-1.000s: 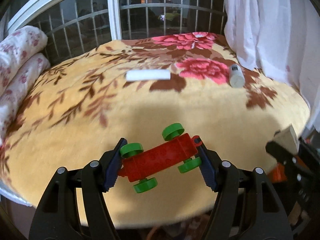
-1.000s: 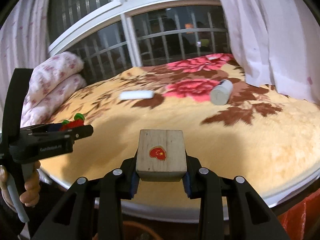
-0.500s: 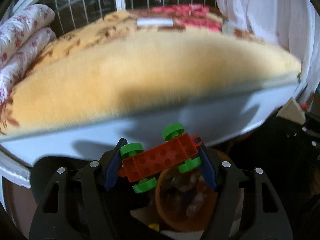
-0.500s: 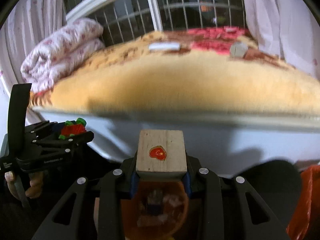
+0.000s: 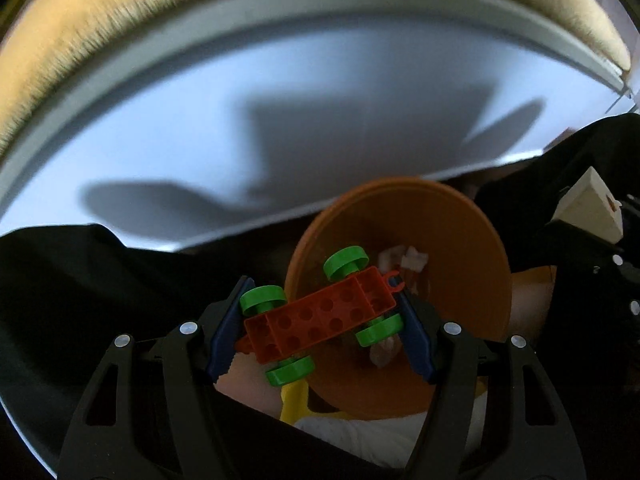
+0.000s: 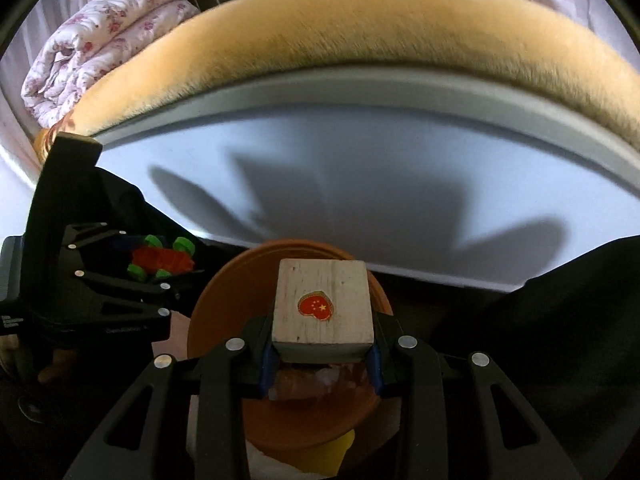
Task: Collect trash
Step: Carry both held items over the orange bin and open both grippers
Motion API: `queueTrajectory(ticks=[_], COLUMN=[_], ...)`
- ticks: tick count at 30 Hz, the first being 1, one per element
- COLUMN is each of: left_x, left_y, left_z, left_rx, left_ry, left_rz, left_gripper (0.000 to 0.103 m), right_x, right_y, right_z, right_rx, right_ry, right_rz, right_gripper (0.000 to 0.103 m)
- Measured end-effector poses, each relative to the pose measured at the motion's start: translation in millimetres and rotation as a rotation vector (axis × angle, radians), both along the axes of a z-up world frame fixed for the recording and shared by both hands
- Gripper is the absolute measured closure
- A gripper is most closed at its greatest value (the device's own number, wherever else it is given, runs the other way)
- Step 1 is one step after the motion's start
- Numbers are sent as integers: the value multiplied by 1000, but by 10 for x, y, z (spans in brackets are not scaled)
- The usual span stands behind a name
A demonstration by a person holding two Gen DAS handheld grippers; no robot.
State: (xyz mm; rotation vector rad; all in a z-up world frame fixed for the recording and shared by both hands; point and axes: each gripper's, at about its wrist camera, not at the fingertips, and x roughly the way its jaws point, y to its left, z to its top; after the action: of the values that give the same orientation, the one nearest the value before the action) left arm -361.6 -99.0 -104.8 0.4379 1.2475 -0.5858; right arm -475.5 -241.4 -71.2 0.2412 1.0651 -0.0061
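Beneath the furry yellow blanket (image 6: 360, 28) and the pale bed frame (image 6: 360, 184) that fill the upper half of both wrist views, two hand-held grippers hang over an orange bin (image 5: 452, 240) standing on the dark floor by the bed. At far left of the right wrist view a rolled floral quilt (image 6: 100, 40) lies on the bed's far end.

On the left, the left gripper (image 5: 320, 324) is closed partway on a red toy car (image 5: 320, 320) with green wheels, its blue pads pressing the car's two ends; the car sits slantwise between them, its front half over the bin's rim and the pale scraps (image 5: 404, 260) inside. From the right wrist view the same gripper (image 6: 160, 264) shows side-on, held level to the left of the bin (image 6: 224, 292), with fingers of the person's hand (image 6: 52, 364) just visible on its handle.

To the right, the right gripper (image 6: 322, 354) is clamped on a wooden block (image 6: 324, 308) bearing a red heart sticker, directly above the bin's mouth. The block (image 5: 588, 208) also appears at the right edge of the left wrist view, apart from the car.

Dark cloth flanks the bin on both sides; the bed frame stands close behind its far rim.
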Motion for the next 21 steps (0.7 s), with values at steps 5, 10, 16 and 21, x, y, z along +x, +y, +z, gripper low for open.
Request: queueTrajectory(ticks=[5, 10, 16, 21], left_x=[27, 64, 44, 30], left_y=[6, 54, -13, 14], left_z=[-115, -169, -242, -190], left_rx=[25, 35, 70, 58], left_ry=[45, 61, 83, 71], left_rz=[-6, -12, -14, -7], left_gripper=[37, 36, 24, 24], right_x=[13, 16, 80, -4], right_y=[-29, -26, -45, -138], right_z=[-97, -144, -81, -27], right_rx=[22, 29, 24, 27], right_ry=[36, 55, 35, 15], right_rz=[-11, -10, -35, -62], right_gripper=[69, 68, 52, 51])
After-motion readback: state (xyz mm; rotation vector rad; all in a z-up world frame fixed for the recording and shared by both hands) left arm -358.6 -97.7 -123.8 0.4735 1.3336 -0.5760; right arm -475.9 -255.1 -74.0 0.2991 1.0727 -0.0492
